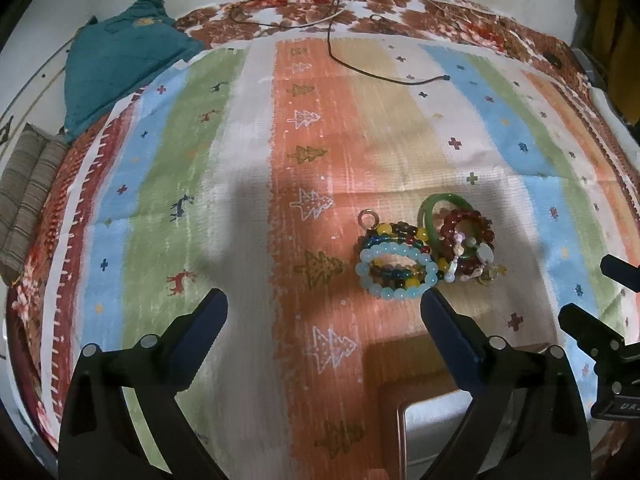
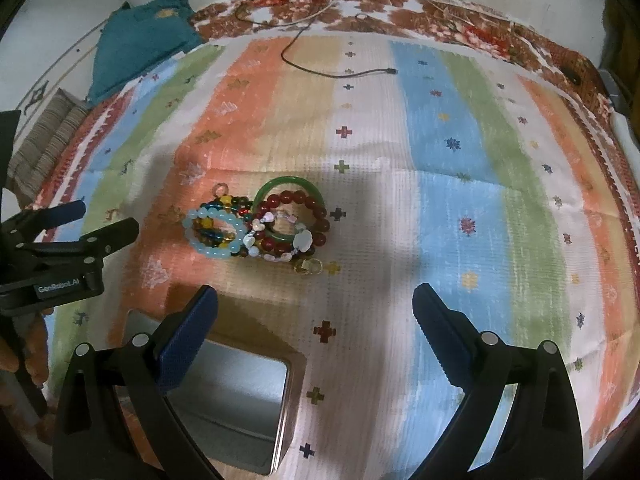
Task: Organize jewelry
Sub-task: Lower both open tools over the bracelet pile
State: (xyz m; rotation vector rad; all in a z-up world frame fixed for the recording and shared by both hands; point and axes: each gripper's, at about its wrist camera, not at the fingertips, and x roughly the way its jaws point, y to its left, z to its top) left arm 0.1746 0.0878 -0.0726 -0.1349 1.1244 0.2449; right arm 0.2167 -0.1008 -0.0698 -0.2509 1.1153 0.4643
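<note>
The jewelry lay in one tangled heap on a striped cloth (image 2: pixel 440 152) printed with small trees, crosses and deer, and everything else can be placed from that heap. At its left side, a pale blue bead bracelet (image 2: pixel 212 234) rested on top of a multicoloured bead bracelet (image 1: pixel 394 240), with a small gold ring (image 1: pixel 369 218) sticking out at the heap's far left edge. At its right side, a green bangle (image 2: pixel 280 184) stood tilted on edge, a dark red bead bracelet (image 2: pixel 296 204) leaned against it, and a pale shell-and-pearl strand (image 2: pixel 280 240) draped across the red beads. A small yellowish clear piece (image 2: pixel 306 267) sat at the heap's near edge; what it was could not be told.

Nearer the cameras than the heap, a little to its left in the right wrist view, an open metal tin (image 2: pixel 240 400) with a coppery rim sat on the cloth.

The left gripper (image 1: pixel 324 312) hung above the cloth just short of the heap, its jaws spread wide and grasping nothing. The right gripper (image 2: pixel 314 308) hung likewise on the near side of the heap, jaws released and apart, with nothing between them.

Well beyond the heap, a black cable (image 2: pixel 320 70) trailed over the cloth, and a teal cloth bundle (image 1: pixel 120 60) lay at the far left.
</note>
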